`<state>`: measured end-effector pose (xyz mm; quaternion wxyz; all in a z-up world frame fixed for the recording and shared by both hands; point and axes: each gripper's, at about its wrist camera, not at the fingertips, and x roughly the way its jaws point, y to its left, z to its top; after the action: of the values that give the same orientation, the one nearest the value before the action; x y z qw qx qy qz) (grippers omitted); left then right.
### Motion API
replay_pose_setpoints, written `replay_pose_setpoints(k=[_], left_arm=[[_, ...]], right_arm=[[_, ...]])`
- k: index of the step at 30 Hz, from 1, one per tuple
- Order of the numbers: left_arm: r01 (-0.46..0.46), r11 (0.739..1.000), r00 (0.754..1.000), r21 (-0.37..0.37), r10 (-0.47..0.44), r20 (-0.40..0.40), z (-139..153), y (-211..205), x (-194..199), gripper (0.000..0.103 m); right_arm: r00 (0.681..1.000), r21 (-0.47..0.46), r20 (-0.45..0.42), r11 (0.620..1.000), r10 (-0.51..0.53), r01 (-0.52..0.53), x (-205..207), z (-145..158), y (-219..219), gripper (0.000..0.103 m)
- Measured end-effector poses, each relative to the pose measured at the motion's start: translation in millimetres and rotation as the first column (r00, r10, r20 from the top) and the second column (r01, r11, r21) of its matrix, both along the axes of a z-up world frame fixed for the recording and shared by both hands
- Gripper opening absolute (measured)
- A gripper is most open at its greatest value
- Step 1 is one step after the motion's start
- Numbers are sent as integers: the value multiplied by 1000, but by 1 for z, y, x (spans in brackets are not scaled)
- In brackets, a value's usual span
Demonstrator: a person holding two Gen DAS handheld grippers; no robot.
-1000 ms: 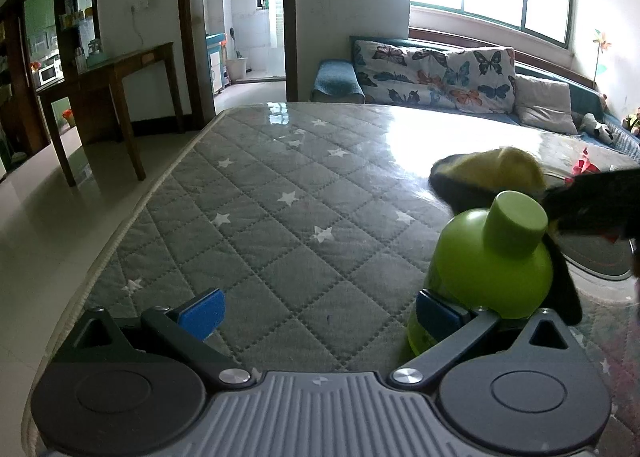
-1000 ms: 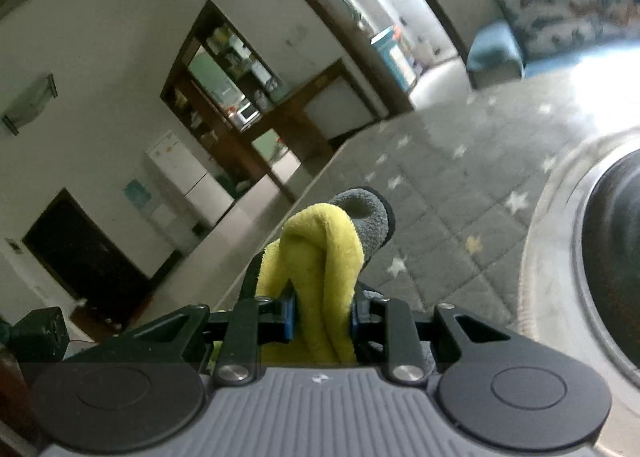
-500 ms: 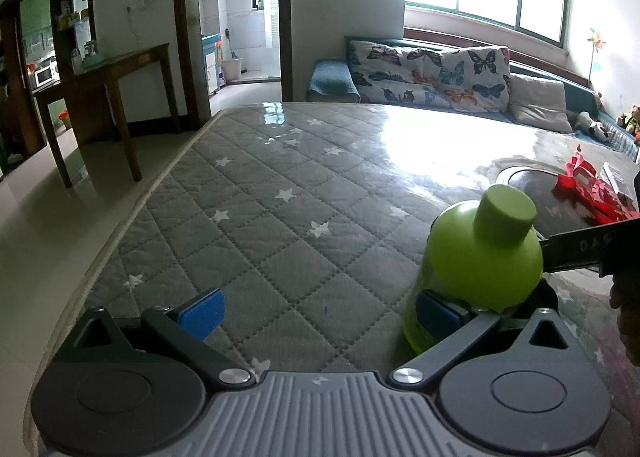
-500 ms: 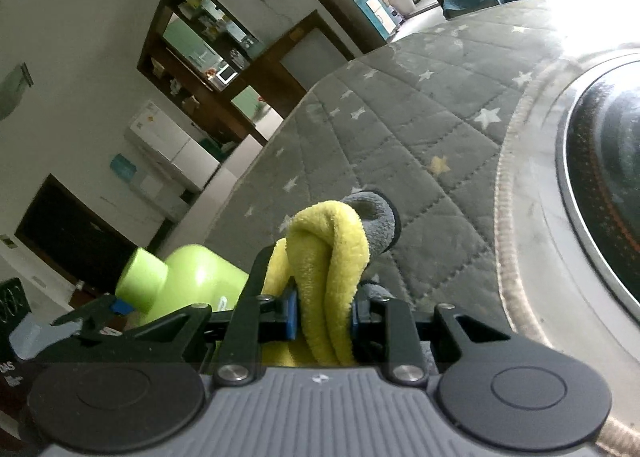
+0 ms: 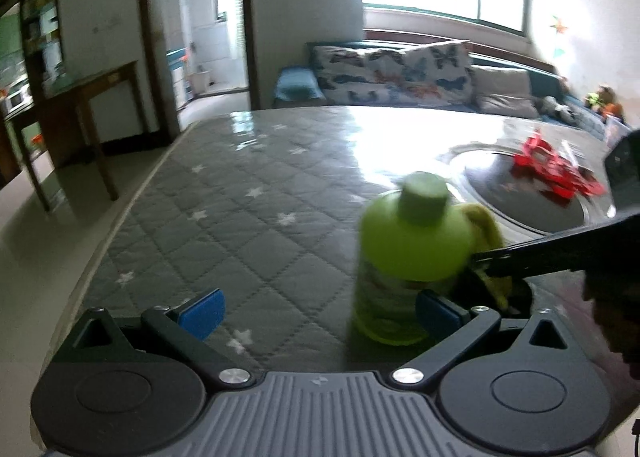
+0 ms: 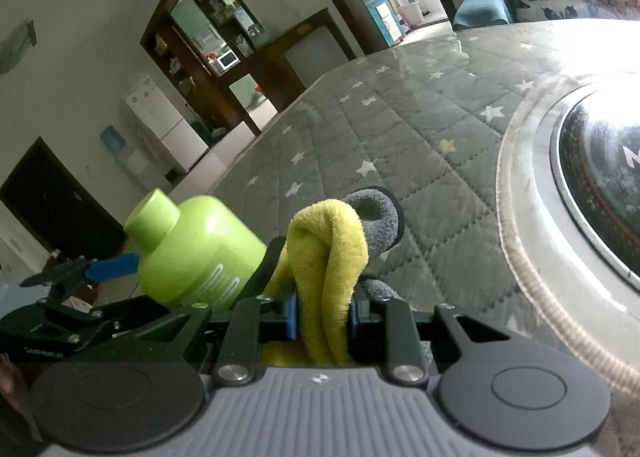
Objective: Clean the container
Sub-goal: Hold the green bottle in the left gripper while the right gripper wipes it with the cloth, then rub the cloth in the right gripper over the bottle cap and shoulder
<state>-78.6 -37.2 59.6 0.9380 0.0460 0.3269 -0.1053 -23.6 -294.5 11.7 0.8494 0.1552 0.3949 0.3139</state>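
Observation:
A lime-green bottle [image 5: 412, 253] with a round cap stands on the grey star-quilted tabletop [image 5: 248, 217]. My left gripper [image 5: 318, 313] is open wide, and the bottle sits just inside its right blue pad [image 5: 436, 315]. My right gripper [image 6: 322, 315] is shut on a folded yellow and grey cloth [image 6: 332, 249]. In the left wrist view that cloth [image 5: 490, 233] lies against the bottle's right side, with the right gripper's black finger [image 5: 560, 257] reaching in. In the right wrist view the bottle [image 6: 196, 253] is just left of the cloth.
A round black disc with a silver rim [image 5: 520, 197] is set in the table to the right, carrying a red item [image 5: 552, 169]. The disc [image 6: 600, 177] lies right of the cloth. A sofa with butterfly cushions [image 5: 392, 73] stands beyond the table.
My right gripper has come down with the cloth from above the table to the bottle's right side. The left gripper has stayed open beside the bottle, with its view shifting slightly.

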Motion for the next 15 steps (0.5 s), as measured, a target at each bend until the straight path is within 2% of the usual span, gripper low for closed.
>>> replay_pose_setpoints(k=[9, 12, 15], left_arm=[[102, 995, 994, -13, -102, 40, 1, -13, 2, 103], [137, 990, 989, -17, -135, 53, 1, -17, 3, 102], [170, 985, 983, -20, -169, 67, 1, -21, 3, 95]], right_arm=[[995, -34, 44, 996, 86, -84, -38, 13, 12, 23], [997, -5, 42, 998, 69, -69, -44, 16, 8, 22], [999, 59, 40, 998, 22, -25, -44, 20, -4, 21]])
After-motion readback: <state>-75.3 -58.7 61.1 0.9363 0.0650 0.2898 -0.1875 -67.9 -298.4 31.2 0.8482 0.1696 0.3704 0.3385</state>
